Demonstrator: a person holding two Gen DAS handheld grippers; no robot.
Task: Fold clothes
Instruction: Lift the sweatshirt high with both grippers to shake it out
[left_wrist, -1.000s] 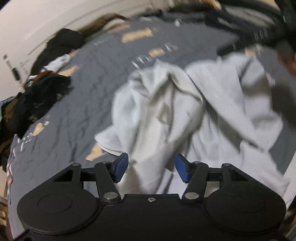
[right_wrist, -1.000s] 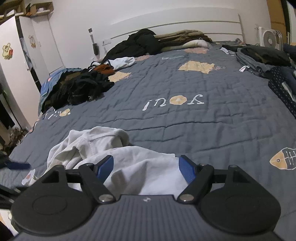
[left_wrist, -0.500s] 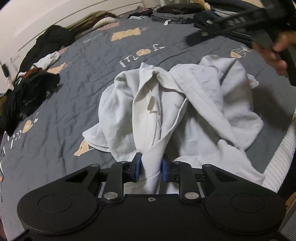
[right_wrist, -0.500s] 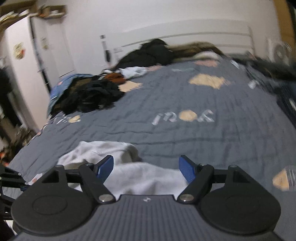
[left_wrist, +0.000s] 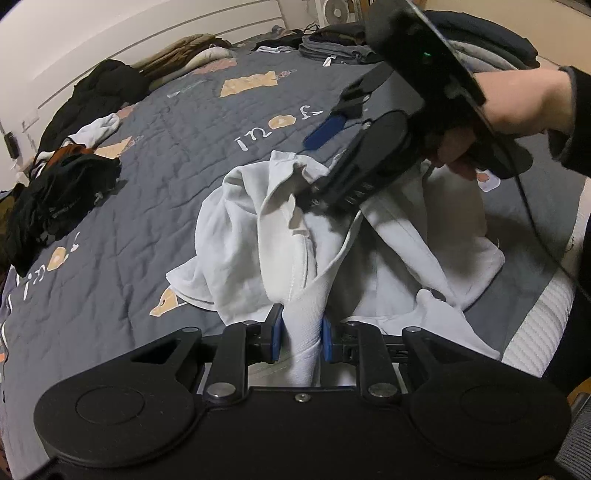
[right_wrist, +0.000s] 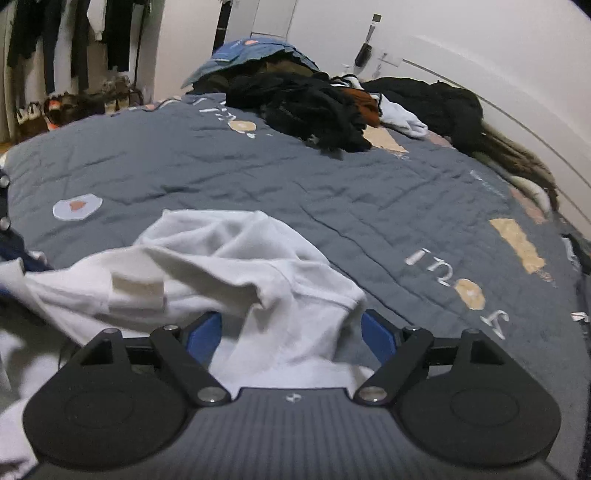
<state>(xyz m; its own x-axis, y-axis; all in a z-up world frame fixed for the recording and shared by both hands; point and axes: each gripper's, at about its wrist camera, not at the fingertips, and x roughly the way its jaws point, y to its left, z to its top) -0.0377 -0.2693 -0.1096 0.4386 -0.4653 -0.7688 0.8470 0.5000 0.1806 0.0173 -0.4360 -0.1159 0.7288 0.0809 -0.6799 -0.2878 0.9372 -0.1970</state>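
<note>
A bed is seen covered w/ a grey quilt (left_wrist: 155, 206) printed w/ white letters and tan patches; it fills most of both views. A white headboard (left_wrist: 147, 48) is seen at the far end in the left wrist view.

Piles of clothes are spread round the quilt's edges: a black heap (left_wrist: 59, 199) at the left side, a 2nd dark heap (left_wrist: 107, 88) nearer the headboard w/ a small white item (left_wrist: 98, 127) beside it, and folded dark clothes (left_wrist: 332, 48) stacked at the far right corner. In the right wrist view a blue denim piece (right_wrist: 251, 55) is seen on top of the black heap, and hanging clothes (right_wrist: 66, 33) are seen at top left, beyond the bed.

The white garment (left_wrist: 295, 236) is found crumpled on the near part of the quilt, close to the bed's near edge, well apart from the other piles. One fold is drawn up into a narrow rope toward the left gripper.

The left gripper (left_wrist: 301, 336) is clenched on that fold: cloth is pinched betw. both blue pads, nearly no gap left.

The right gripper (right_wrist: 291, 332) is held by a hand (left_wrist: 517, 103) in a dark sleeve, over the garment's far side in the left wrist view. Its jaws are closing but are wide apart; a ridge of the white garment (right_wrist: 258, 280) lies betw. them, and neither blue pad is seen pressing on it.

A black cable (left_wrist: 535, 236) is seen trailing from the right gripper's handle down past the bed edge.
</note>
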